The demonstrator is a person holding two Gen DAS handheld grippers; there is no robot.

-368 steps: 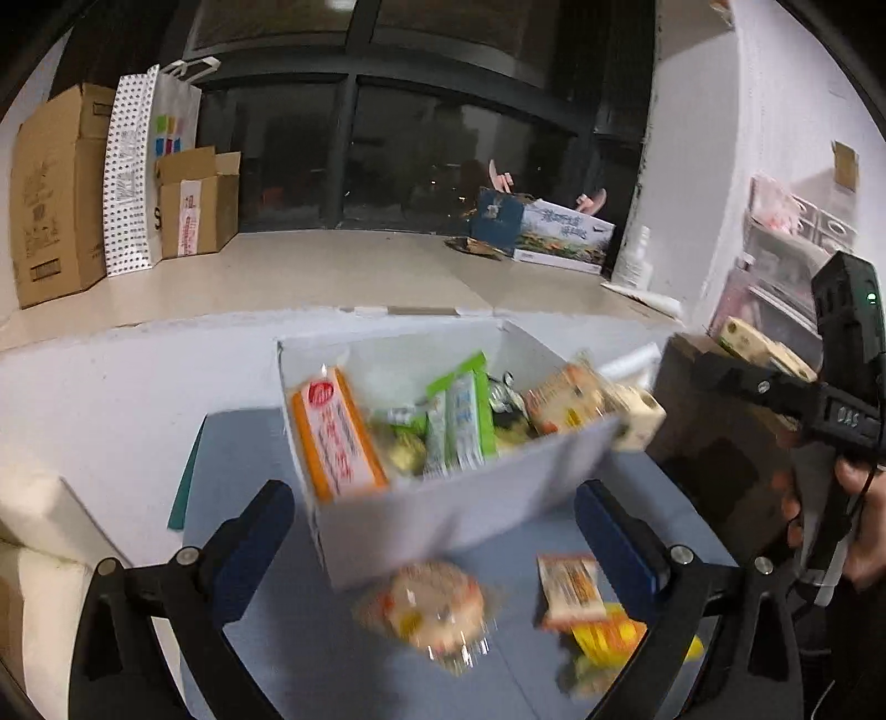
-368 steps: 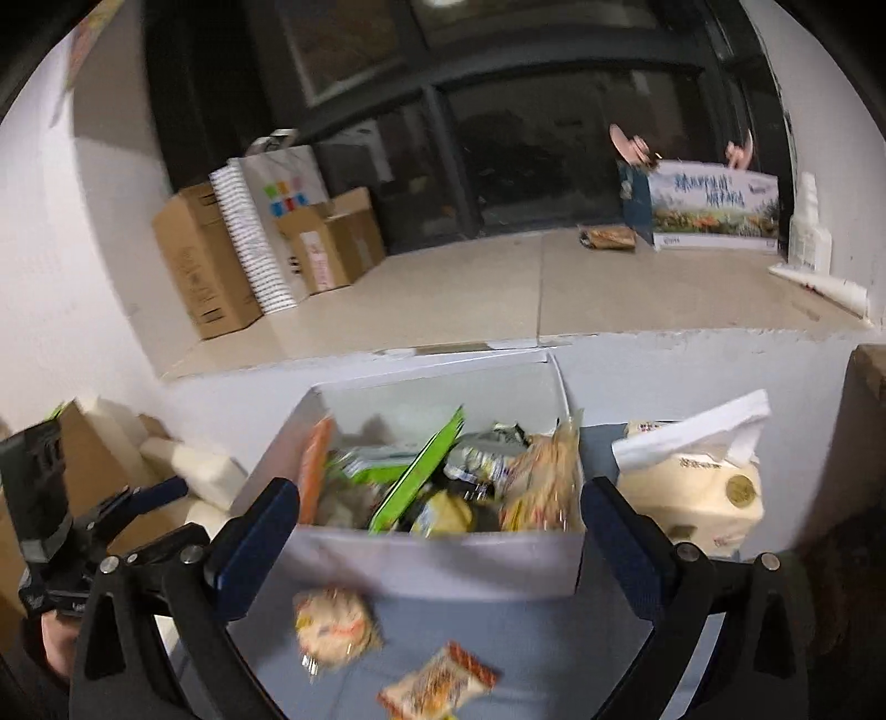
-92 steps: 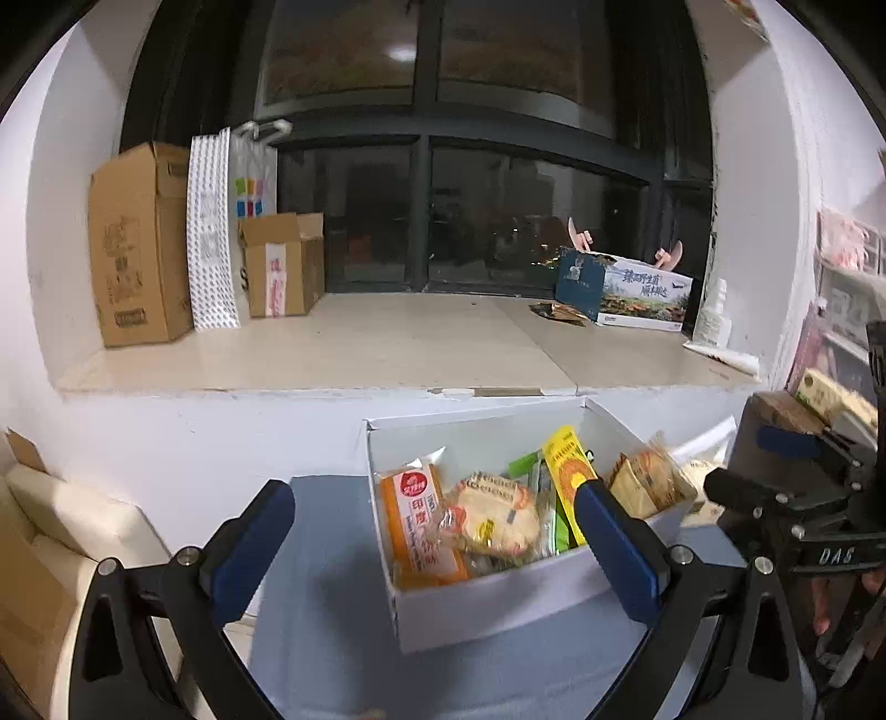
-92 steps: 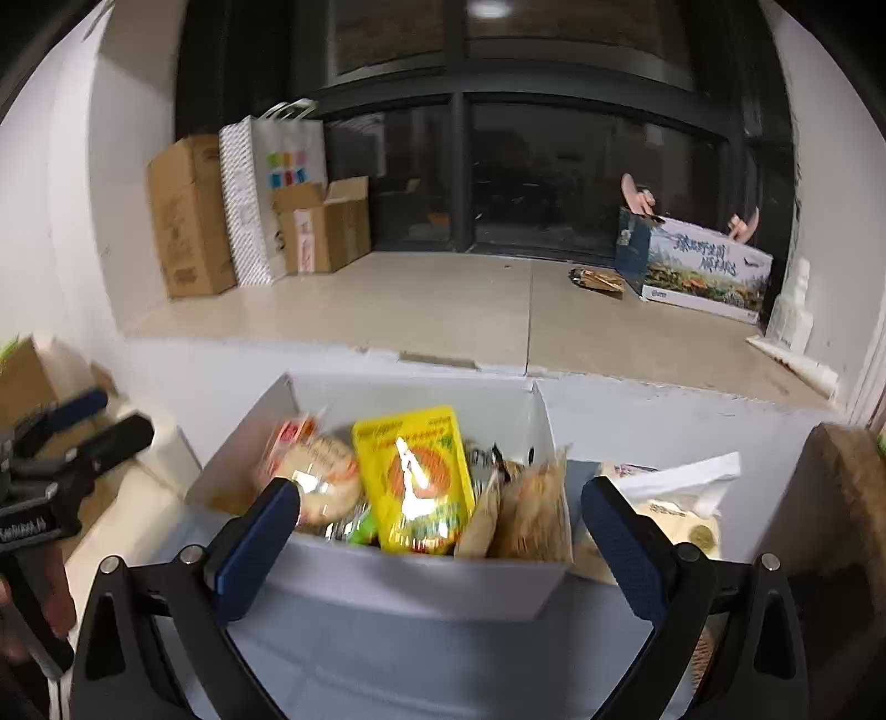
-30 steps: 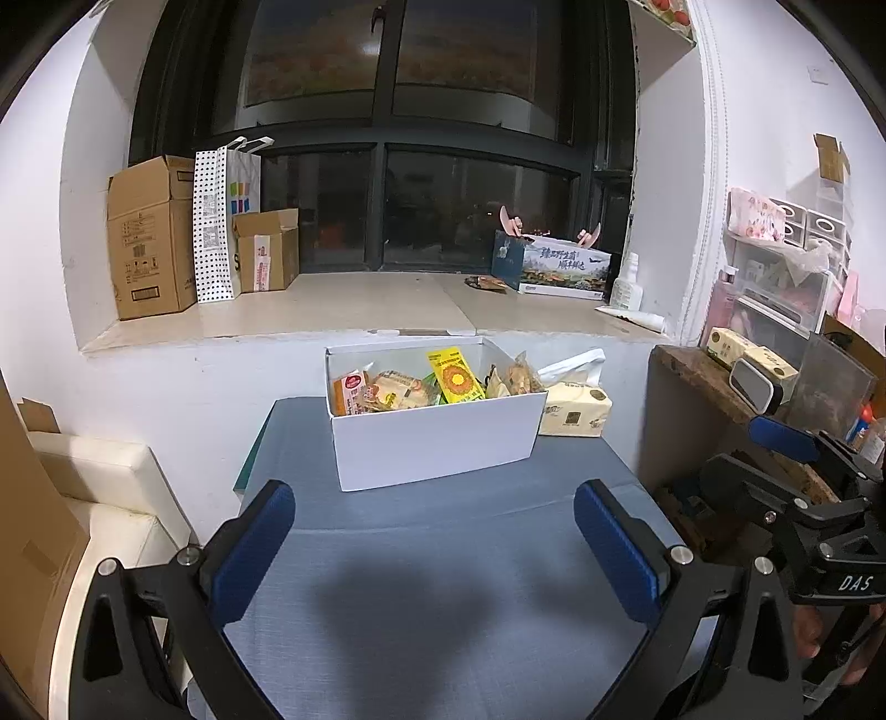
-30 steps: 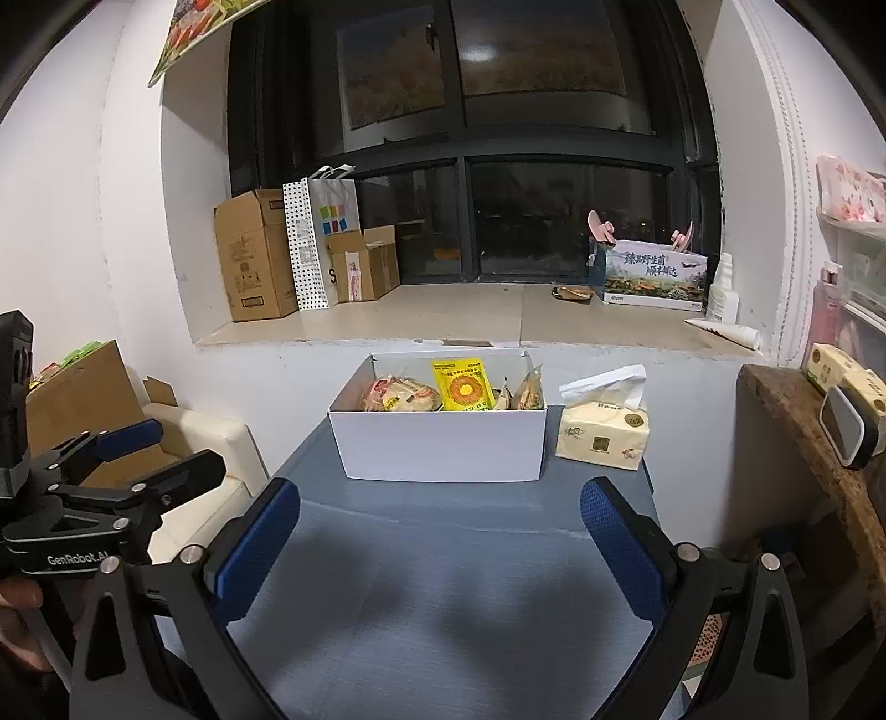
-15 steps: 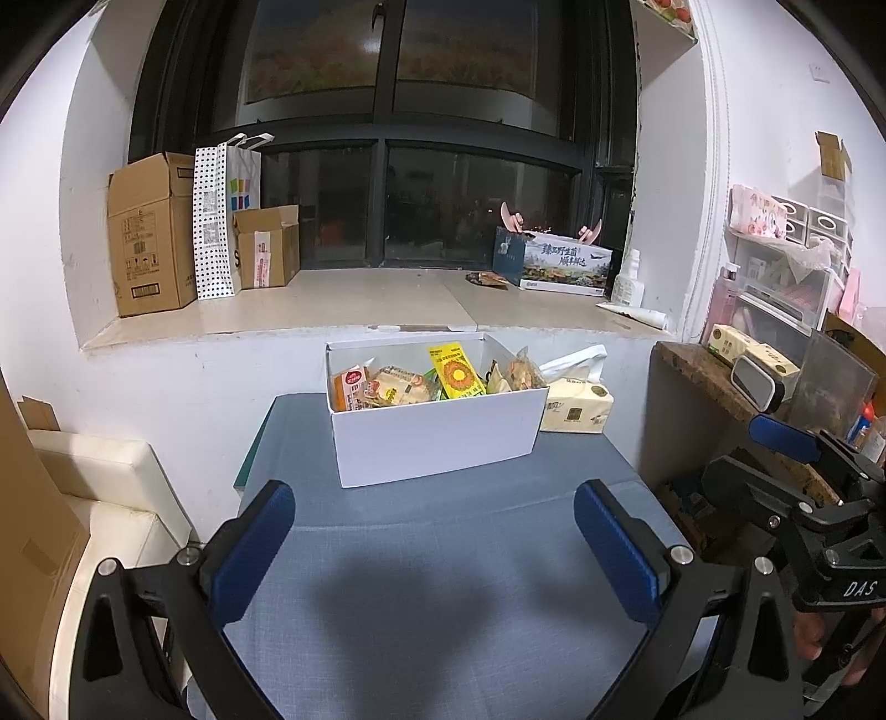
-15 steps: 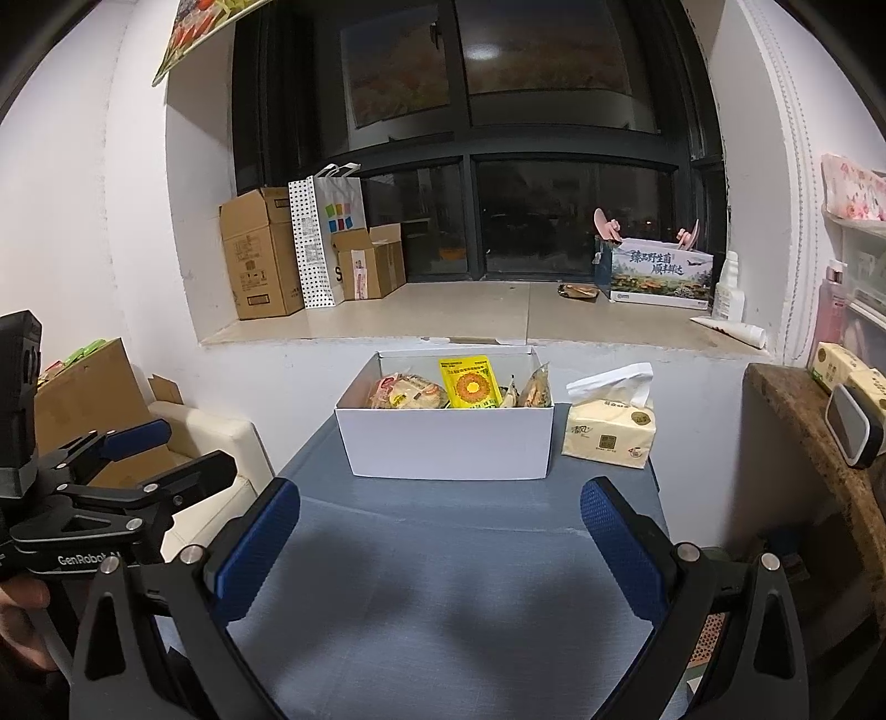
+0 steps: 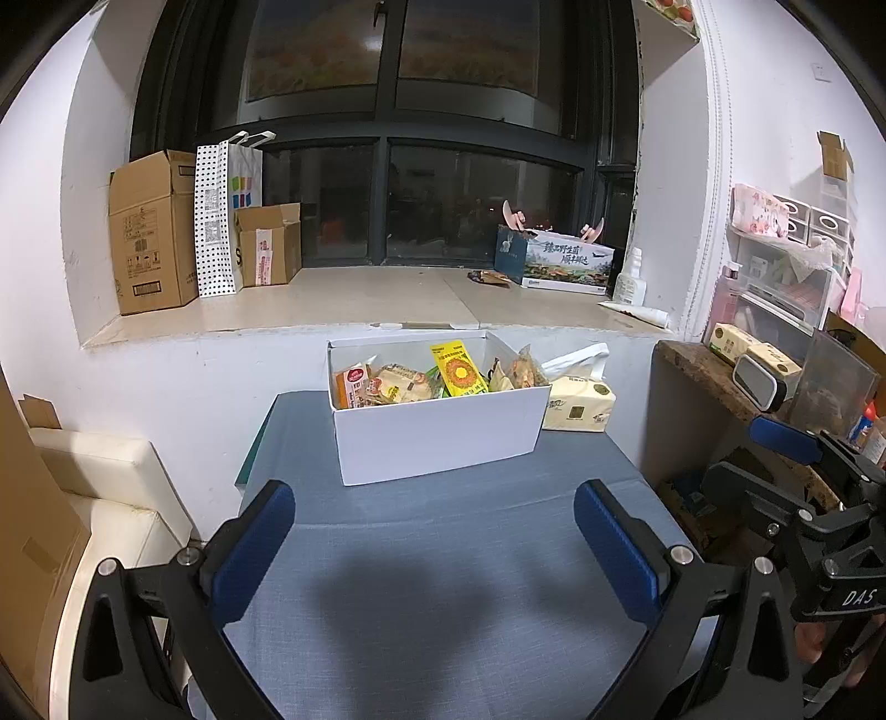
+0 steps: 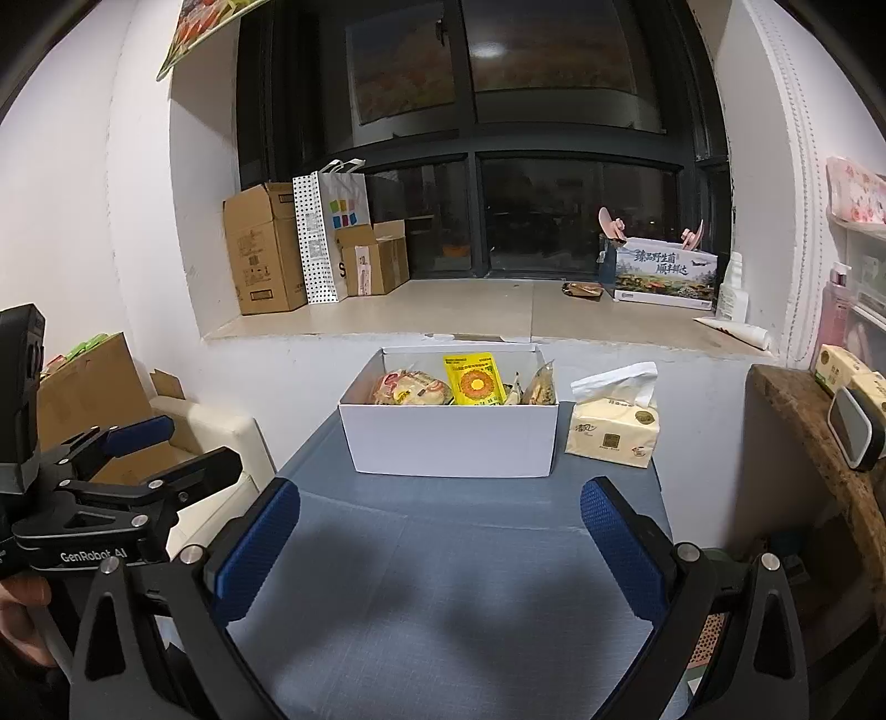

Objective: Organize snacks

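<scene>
loose snacks now inside box [image 9: 437, 437], tongs [image 9: 434, 545] apparently withdrawn

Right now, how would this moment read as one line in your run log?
stage: snacks in white box | left hand-held gripper: open, holding nothing | right hand-held gripper: open, holding nothing | blue table: no loose snacks in view

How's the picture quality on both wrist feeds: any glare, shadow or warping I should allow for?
Left wrist view: sharp, with a soft dark shadow on the blue table between the open left tongs; fisheye bows the walls. Right wrist view: a ceiling light reflects in the dark window, and the white box is evenly lit and in focus.
</scene>
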